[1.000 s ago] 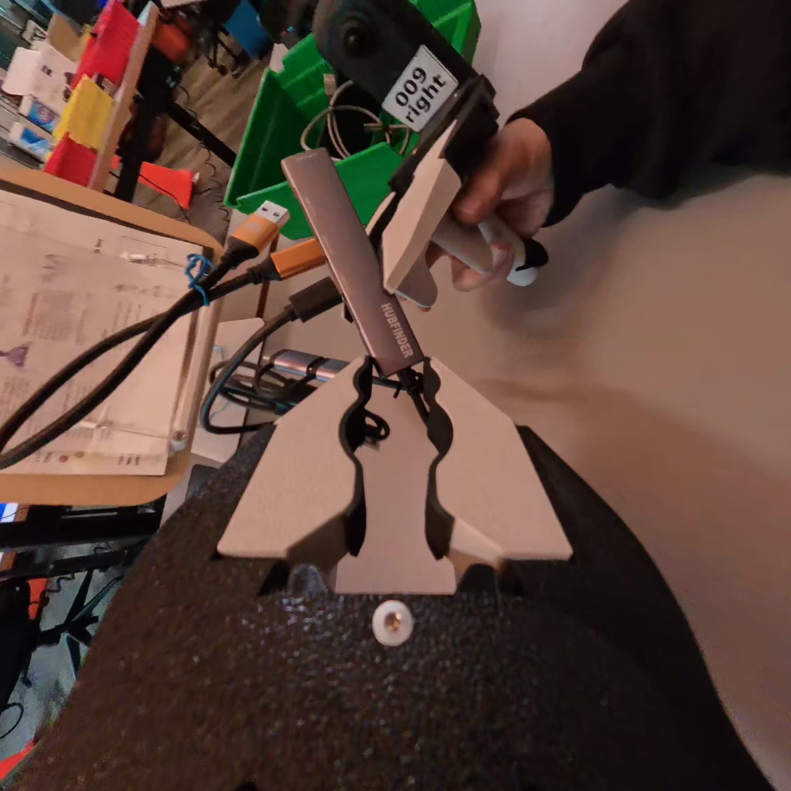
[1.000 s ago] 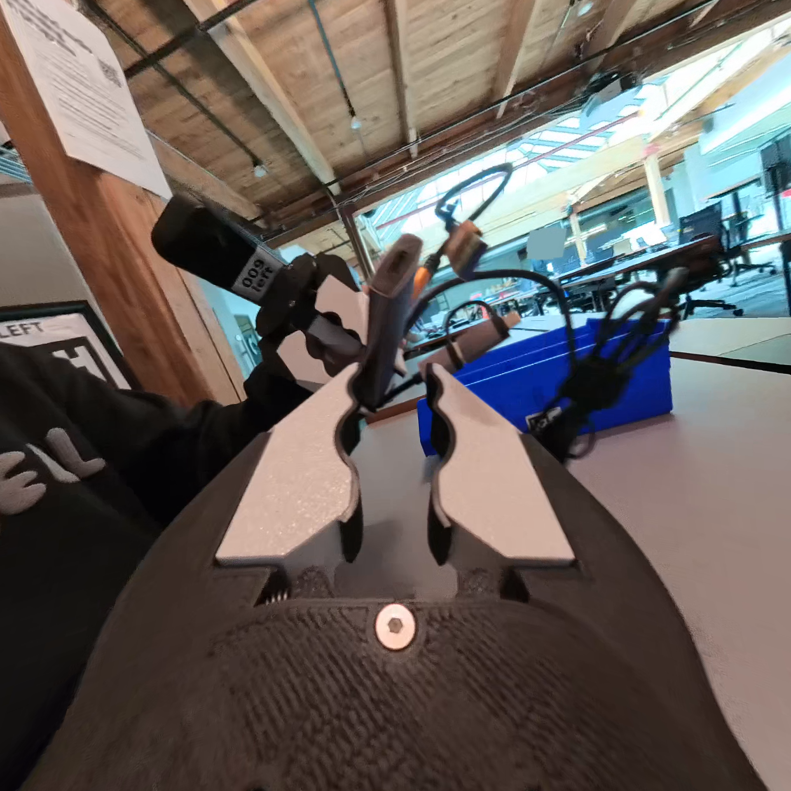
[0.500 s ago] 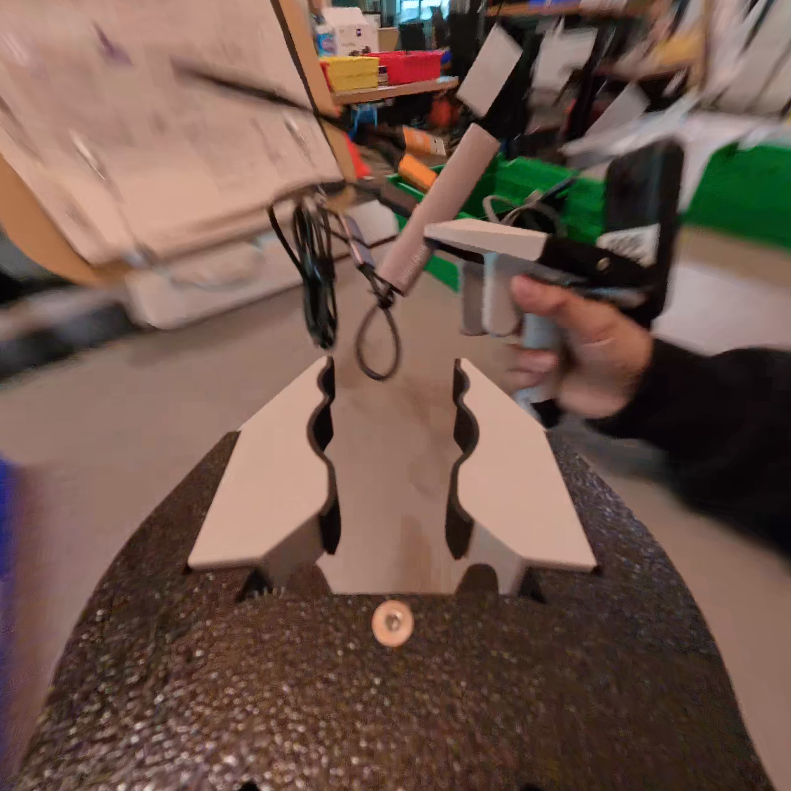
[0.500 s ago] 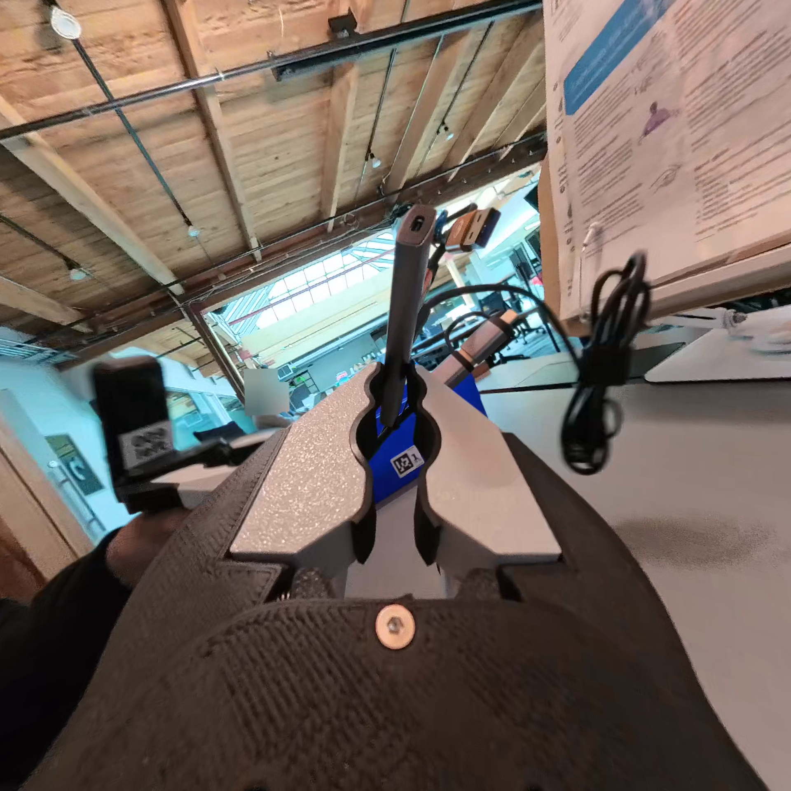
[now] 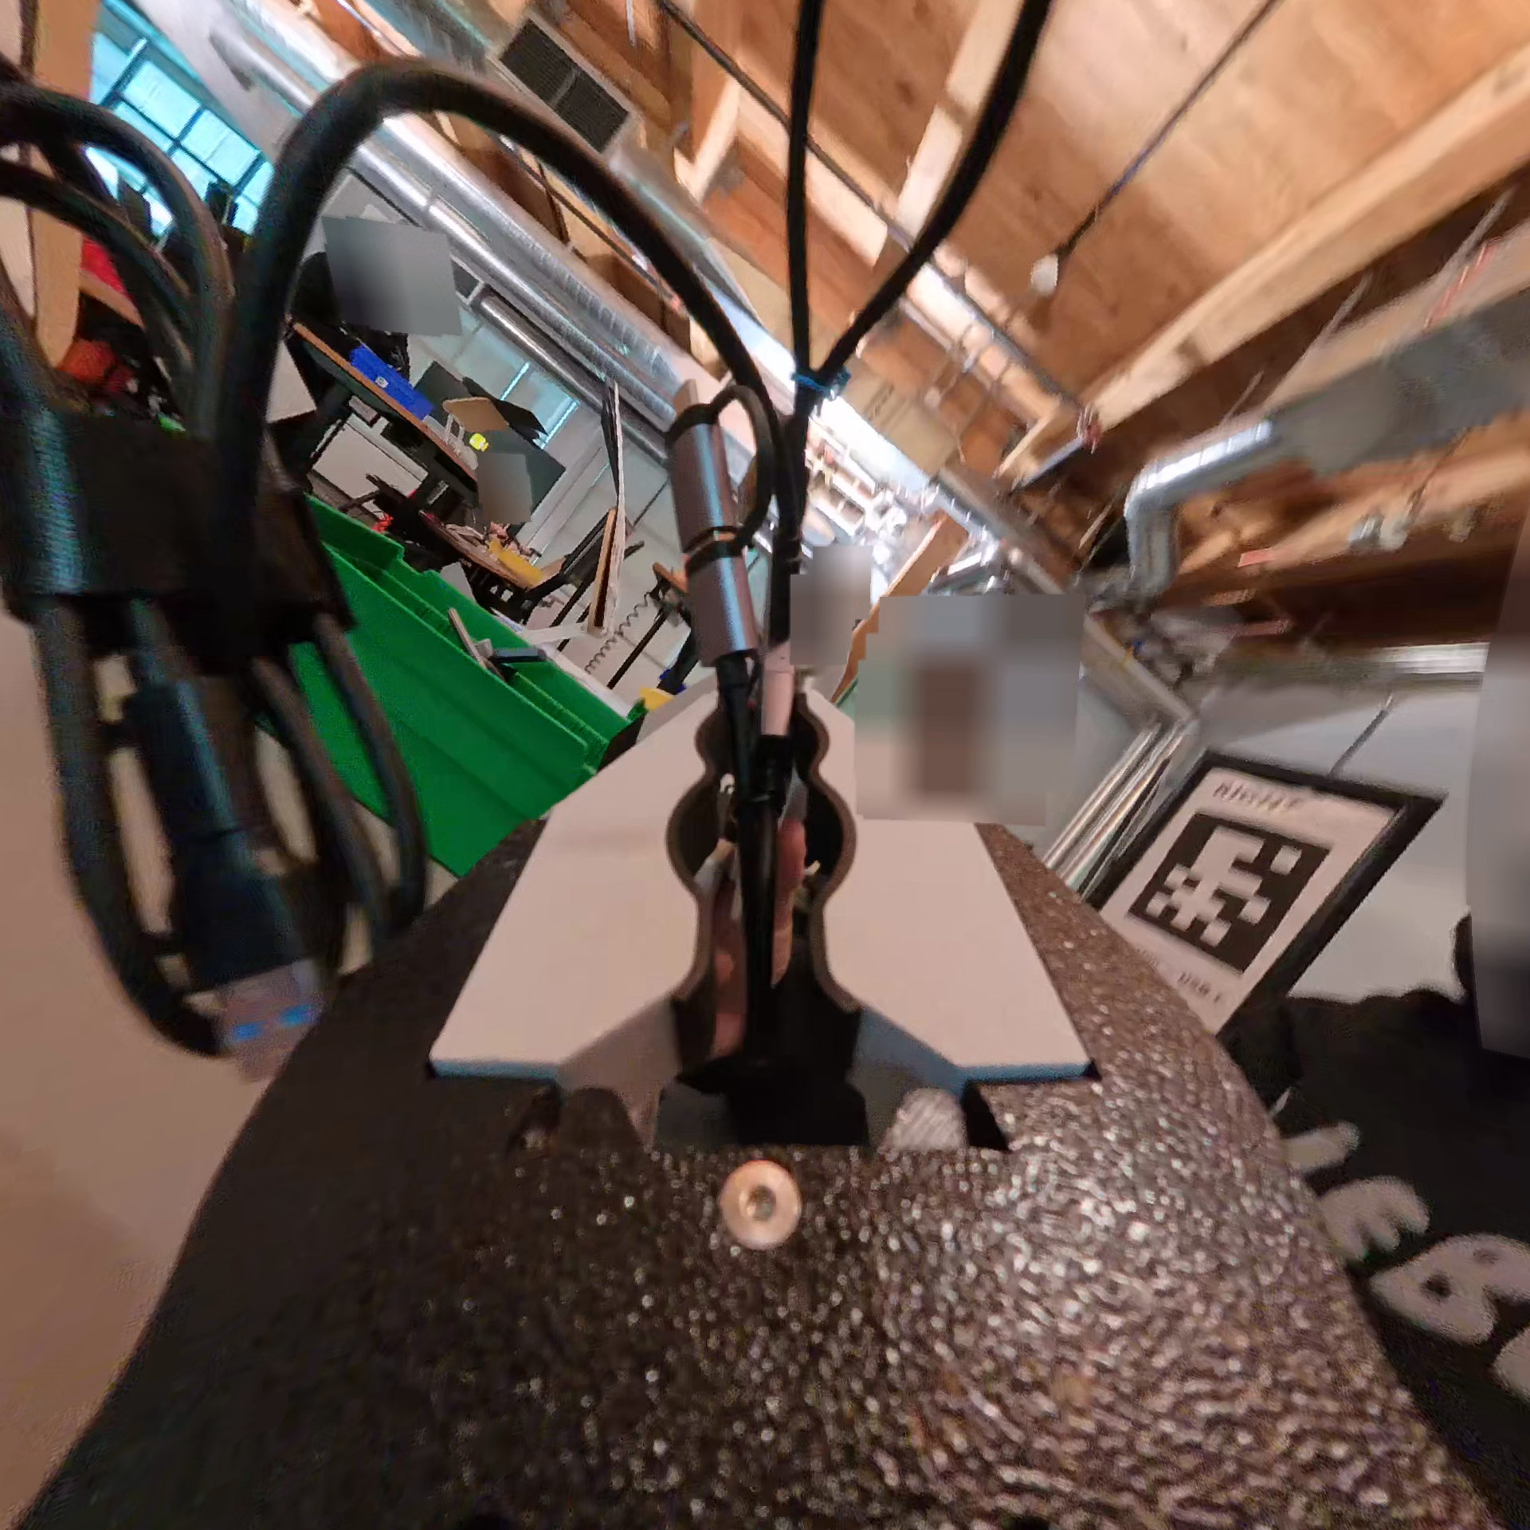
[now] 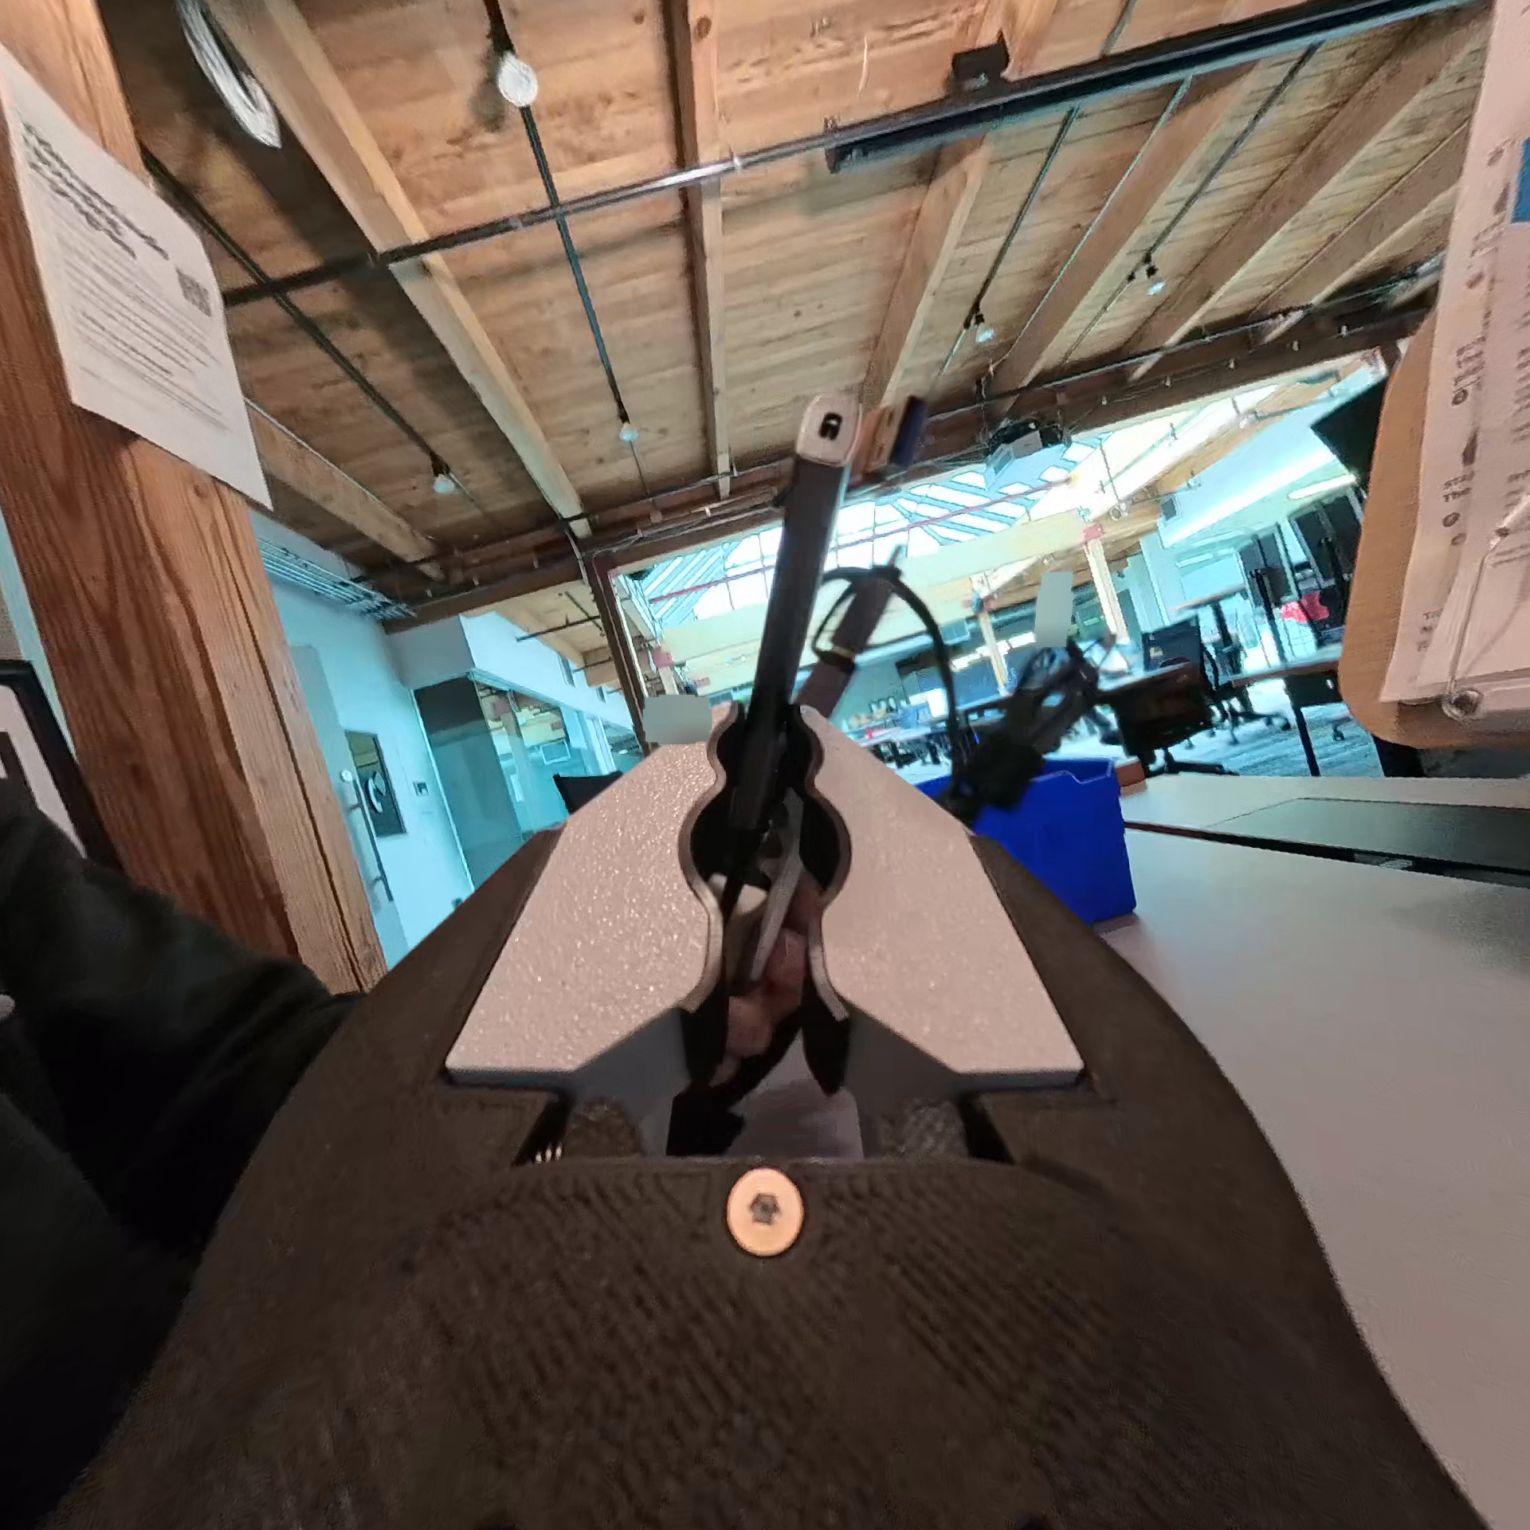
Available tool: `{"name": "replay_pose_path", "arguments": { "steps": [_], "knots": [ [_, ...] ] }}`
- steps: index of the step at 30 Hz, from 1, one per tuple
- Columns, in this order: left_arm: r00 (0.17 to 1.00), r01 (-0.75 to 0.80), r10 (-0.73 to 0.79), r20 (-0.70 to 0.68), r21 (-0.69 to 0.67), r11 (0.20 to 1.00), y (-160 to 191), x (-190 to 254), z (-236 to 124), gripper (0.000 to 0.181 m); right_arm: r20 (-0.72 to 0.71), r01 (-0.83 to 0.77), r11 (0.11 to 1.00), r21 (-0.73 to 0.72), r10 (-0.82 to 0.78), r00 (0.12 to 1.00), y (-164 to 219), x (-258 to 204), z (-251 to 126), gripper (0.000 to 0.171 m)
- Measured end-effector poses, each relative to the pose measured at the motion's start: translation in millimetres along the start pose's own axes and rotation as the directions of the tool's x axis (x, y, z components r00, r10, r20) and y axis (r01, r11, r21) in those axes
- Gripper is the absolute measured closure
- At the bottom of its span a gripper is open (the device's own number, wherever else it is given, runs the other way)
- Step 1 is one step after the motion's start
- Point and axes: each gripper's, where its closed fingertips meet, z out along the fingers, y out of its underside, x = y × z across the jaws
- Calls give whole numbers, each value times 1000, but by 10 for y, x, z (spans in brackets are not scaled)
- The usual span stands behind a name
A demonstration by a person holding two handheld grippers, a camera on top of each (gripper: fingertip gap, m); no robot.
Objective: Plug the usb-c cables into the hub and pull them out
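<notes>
In the right wrist view my right gripper (image 6: pixel 766 733) is shut on the slim dark grey hub (image 6: pixel 791 596). The hub stands up out of the jaws, with its port end (image 6: pixel 830 429) on top. In the left wrist view my left gripper (image 5: pixel 762 733) is shut on a thin black cable (image 5: pixel 755 869) that runs down between the jaws. A grey cylindrical adapter (image 5: pixel 714 571) with cable ties hangs just above the fingertips. A bundle of black cables (image 5: pixel 190 745) with a blue-tongued USB plug (image 5: pixel 265 1014) hangs at the left. A hand shows through both jaw gaps.
A green bin (image 5: pixel 464 728) is behind the left gripper and a framed marker sign (image 5: pixel 1217 886) leans at the right. A blue bin (image 6: pixel 1064 828) stands on the white table (image 6: pixel 1325 1035). There is a wooden post (image 6: pixel 149 662) at the left and a clipboard with papers (image 6: pixel 1457 497) at the right. Less than 4 cm separates the two grippers' tips.
My left gripper was open half a second ago and has now closed on the black cable. Both views have swung. My right gripper stays shut on the hub.
</notes>
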Motion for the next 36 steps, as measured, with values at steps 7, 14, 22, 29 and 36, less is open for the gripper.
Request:
{"name": "replay_pose_path", "arguments": {
  "steps": [7,14,22,29,36],
  "knots": [
    [816,-522,566,119,-272,809,-39,-334,-222,172,-171,-110,992,-57,99,980,56,335,-102,123],
    [395,-805,910,128,-430,410,-117,-425,-395,172,-149,-427,902,57,431,890,-76,547,-289,130],
    [110,-861,993,-49,-504,71,99,-345,-308,173,-178,-484,875,14,479,860,93,595,-297,148],
    [-30,-873,997,-70,-484,-60,66,-185,-283,173,-62,-408,912,28,409,910,-39,386,-221,149],
    [-155,-808,987,-50,-568,-156,-57,-362,-441,152,25,-120,979,163,118,993,-634,49,-286,150]
  ]
}}
